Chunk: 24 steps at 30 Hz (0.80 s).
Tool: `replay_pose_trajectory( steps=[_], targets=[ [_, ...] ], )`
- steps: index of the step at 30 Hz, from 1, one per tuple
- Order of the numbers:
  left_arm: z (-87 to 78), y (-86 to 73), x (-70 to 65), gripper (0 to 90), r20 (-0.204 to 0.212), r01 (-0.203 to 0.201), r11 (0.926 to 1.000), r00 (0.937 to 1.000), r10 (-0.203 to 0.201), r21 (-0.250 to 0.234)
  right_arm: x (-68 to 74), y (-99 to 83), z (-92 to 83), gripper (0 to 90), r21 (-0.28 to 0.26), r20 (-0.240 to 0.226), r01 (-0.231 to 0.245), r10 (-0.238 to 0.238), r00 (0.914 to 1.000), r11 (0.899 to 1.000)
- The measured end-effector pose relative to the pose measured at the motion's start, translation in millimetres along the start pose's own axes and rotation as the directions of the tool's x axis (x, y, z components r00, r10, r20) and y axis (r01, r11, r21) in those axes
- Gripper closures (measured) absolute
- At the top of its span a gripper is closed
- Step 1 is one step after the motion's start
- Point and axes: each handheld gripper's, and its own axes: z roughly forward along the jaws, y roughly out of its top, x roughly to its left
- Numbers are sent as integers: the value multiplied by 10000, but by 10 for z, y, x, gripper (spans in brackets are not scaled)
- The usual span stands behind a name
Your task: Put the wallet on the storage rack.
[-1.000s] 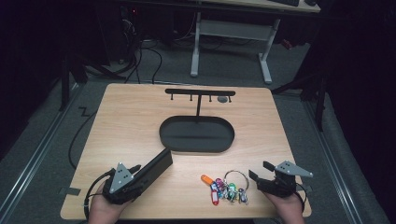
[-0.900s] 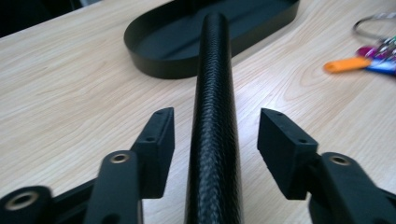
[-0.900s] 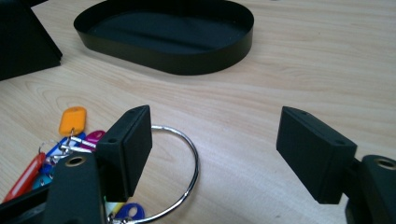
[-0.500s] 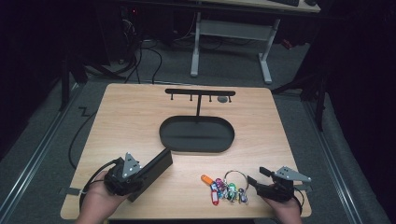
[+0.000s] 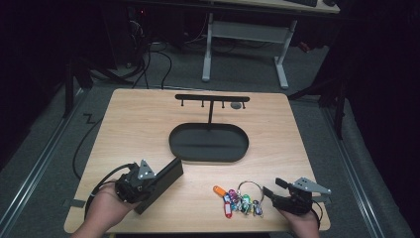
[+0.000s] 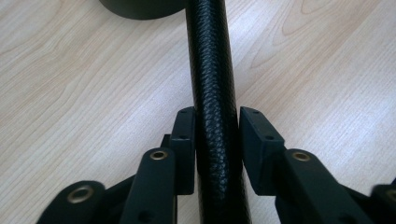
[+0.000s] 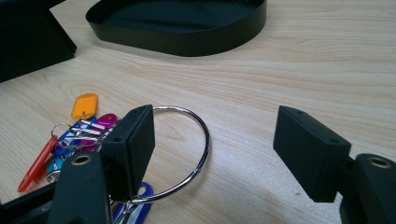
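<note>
closing my left gripper (image 5: 148,181) fingers on the black case (image 6: 212,93) at the counter's (image 5: 138,124) near left, my right gripper (image 7: 215,154) gapes beside the key ring (image 7: 187,144), to straddle and pinch next.

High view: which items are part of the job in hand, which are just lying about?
In the job:
- black textured case, between the left hand-held gripper jaws, which have just been closing
- key ring with coloured tags, at the open right hand-held gripper

Lying about:
- black oval tray
- black hook rack standing in the tray
- wooden table
</note>
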Motion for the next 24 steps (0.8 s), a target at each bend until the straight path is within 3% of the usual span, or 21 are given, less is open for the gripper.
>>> replay_pose_trajectory(
  steps=[11,14,20,24],
  targets=[
    [2,73,17,736,14,-273,9980,9996,273,569,-7,-7,-17,304,-100,-5,-154,154,9999,9998],
    [-4,100,-1,747,-176,-540,9963,9983,553,661,-13,-5,-27,310,-156,-34,-139,139,9999,9998],
    [-109,203,-37,750,-450,-1212,9926,9916,1213,48,-10,-2,-50,338,-319,-117,8,-12,9999,9995],
    [-189,317,-60,750,-627,-1768,9837,9827,1745,-337,-9,-2,-54,345,-435,-222,72,-82,9997,9990]
  ],
)
